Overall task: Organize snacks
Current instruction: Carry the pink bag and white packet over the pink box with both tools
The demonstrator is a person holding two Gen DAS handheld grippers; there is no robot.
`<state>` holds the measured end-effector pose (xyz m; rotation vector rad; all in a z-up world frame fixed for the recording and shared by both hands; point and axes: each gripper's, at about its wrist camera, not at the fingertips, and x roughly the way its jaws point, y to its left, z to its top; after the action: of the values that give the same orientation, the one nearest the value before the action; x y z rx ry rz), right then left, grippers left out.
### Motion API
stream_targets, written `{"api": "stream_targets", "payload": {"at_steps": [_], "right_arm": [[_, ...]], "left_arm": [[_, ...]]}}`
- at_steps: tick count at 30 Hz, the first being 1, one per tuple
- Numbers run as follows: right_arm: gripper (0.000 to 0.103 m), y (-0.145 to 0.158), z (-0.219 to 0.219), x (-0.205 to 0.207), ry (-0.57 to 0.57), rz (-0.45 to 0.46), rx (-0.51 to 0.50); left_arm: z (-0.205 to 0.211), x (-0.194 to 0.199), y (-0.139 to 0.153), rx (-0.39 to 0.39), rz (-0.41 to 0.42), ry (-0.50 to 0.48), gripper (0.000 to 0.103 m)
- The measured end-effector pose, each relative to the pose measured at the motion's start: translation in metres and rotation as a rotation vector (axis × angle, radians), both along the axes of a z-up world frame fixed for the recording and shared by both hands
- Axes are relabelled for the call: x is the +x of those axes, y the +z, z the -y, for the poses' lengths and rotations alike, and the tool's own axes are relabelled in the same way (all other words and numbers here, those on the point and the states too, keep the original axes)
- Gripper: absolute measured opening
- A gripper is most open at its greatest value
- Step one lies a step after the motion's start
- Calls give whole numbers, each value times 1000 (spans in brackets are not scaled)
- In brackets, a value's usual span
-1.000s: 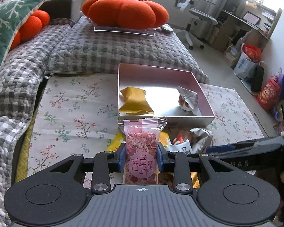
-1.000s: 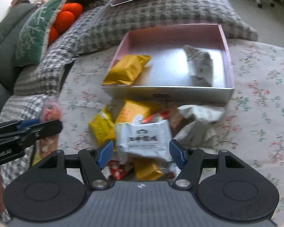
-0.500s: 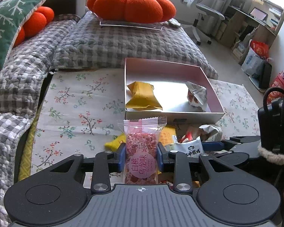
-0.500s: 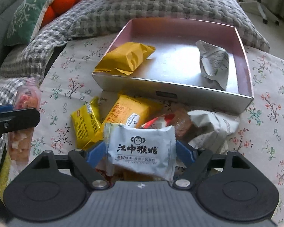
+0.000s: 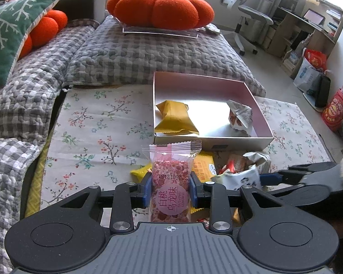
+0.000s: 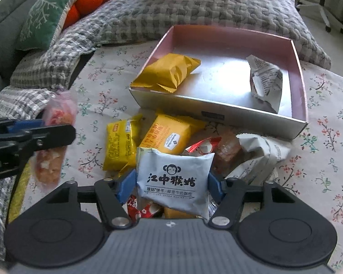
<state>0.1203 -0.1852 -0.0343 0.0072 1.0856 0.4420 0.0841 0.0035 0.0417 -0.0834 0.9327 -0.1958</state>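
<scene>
Between the blue pads of the left gripper [image 5: 170,188] a pink bar [image 5: 170,182] stands upright, clamped at mid-length; clear wrapper, crimped top, speckled pink filling, round pink label with white characters. Right gripper [image 6: 170,182]: jaws have just been closing, pads now pressed on both side edges of a white pack [image 6: 175,180] with a monkey logo and black print, tilted slightly, above the snack pile [image 6: 157,137]. Pile holds yellow, orange, red and grey-white wrappers, touching the box's near wall. Box [image 6: 217,107] is shallow, silver floor, pink inner walls; a yellow pack [image 6: 169,73] lies at its left, a grey printed pack [image 6: 265,80] at its right, bare floor between them. Floral cloth [image 5: 98,123] is bare left of the box and pile. Checked quilt [image 5: 148,54] borders the cloth's far and left edges.
</scene>
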Motion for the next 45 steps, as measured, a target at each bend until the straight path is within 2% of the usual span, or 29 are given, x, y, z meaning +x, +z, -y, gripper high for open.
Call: {"api": "stream_targets", "payload": {"at_steps": [9,30,37,45], "right_arm": [[62,20,10,-4,-17,52,37],[62,33,22,-1,-75,109,78],[62,39,30,1,-107,136,109],[62,43,52,19,-213,146,178]], "left_arm": [[3,0,0,12,5,-5,29],[7,4,0,15,23,4,29],[0,9,7,-38,52,25,29],[-1,30,7,-132,75,47,29]]}}
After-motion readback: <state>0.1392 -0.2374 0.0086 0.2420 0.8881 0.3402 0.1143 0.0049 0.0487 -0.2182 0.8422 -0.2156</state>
